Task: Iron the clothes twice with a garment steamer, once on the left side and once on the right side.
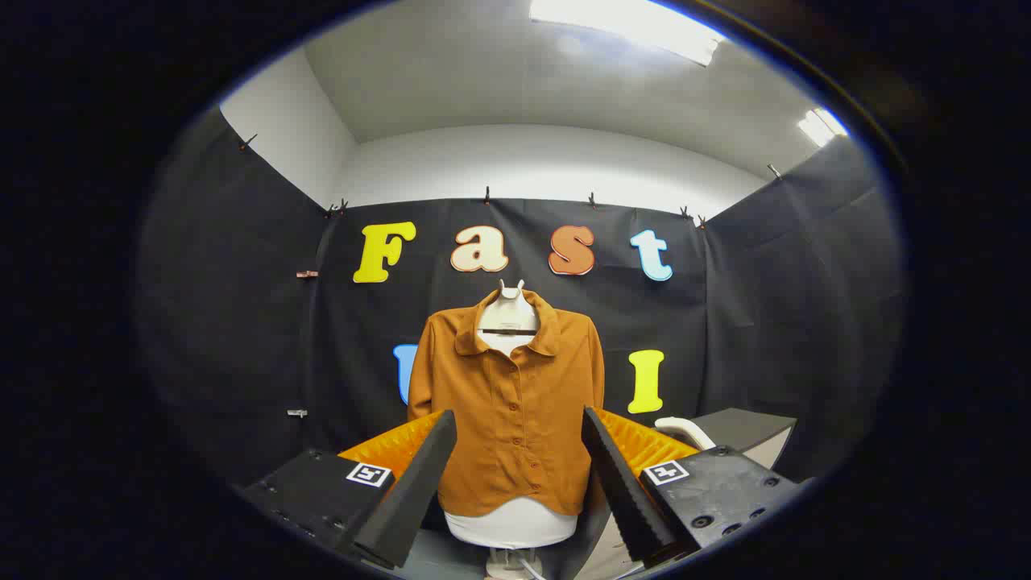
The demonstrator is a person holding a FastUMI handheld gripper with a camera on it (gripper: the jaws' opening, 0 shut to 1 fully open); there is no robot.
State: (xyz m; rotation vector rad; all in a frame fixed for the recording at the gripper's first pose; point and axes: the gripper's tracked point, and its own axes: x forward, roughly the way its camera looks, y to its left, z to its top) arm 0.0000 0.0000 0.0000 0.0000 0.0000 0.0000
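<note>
Shirt [515, 411] first: a rust-brown, button-front one with a collar, dressed on a pale mannequin torso [513, 525] that stands against the black cloth wall [765, 322] of the booth. It hangs straight ahead of my gripper [519, 483], well beyond the fingertips and framed in the gap between my two fingers [411, 491]. My fingers are spread wide apart and grasp nothing; neither one touches the fabric. The shirt's hem ends above the bottom of the torso, which shows bare below it. Off to the right, just past my right finger, a curved white handle-like part [685, 431] rises beside a dark, flat-topped surface [745, 427]; I cannot tell whether it belongs to the garment steamer.
</note>
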